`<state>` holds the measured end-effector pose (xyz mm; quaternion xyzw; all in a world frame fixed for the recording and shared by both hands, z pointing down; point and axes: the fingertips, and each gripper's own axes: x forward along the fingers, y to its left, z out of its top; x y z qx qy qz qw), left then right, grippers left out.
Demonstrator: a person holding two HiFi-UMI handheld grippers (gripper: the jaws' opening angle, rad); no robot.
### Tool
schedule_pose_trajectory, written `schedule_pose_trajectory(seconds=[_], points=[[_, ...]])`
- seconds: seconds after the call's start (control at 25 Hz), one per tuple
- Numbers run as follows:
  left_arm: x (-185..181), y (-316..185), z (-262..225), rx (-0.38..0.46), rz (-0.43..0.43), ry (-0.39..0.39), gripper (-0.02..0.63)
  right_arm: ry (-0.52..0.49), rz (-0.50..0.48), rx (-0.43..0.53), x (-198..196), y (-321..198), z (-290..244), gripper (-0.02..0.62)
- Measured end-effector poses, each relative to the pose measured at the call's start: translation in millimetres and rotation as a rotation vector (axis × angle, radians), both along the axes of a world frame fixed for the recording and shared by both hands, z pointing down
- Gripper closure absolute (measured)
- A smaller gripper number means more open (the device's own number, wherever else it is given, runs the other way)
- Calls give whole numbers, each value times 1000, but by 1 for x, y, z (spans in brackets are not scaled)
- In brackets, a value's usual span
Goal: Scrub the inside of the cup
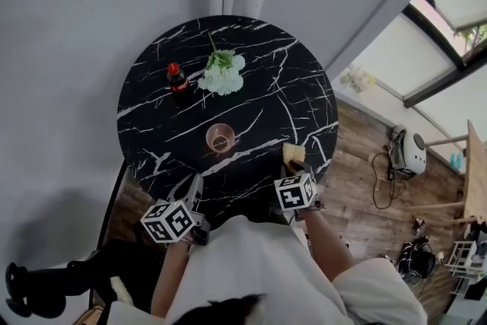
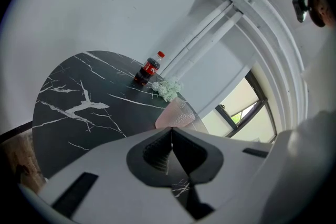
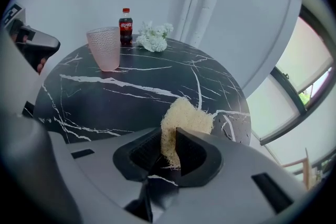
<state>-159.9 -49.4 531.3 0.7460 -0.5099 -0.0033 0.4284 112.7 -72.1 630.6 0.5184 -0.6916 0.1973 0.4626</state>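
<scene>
Right, status from my side. My left tool (image 2: 171,130) is fully closed, pads together with nothing between them. It hovers over the near-left edge of the counter (image 1: 289,87), pointed in toward the middle.

My right tool (image 3: 170,138) is clamped on the scrub pad (image 3: 187,117), a pale yellow, fibrous loofah-type piece. One end of the pad sits between the pads, which press on it from both sides. The rest sticks out past the tips, above the dark marble. In the head view this tool is at the near-right edge of the counter, and the pad is the yellow patch just ahead of it.

The cup (image 1: 221,138) is pink, translucent and dimpled. It stands upright, mouth up, roughly mid-counter. It's ahead of both tools and well apart from each; neither one touches it. The scrub pad is also clear of it, off to its right near the rim of the counter.

Beyond the cup, on the far side of the counter, a small cola bottle (image 1: 177,78) with a red cap stands upright. A bunch of white flowers (image 1: 223,74) lies just beside it on the right. I can't tell whether the two are touching.

The counter itself is round, black with white veining. Wood floor (image 1: 358,194) shows past its right edge.
</scene>
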Motion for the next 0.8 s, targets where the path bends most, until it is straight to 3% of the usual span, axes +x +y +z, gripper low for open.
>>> schedule_pose_trajectory(seconds=[0.24,0.64,0.8], points=[[-2,-1,2,-6,5,6,595,64,-29,24,1,0,0,523],[1,-9,-8,47,10,3,595,48,-45,13,1,-1,-1,529],[4,-11,-6,43,9,-28,595,-20,-45,-19,2,0,-1,532]])
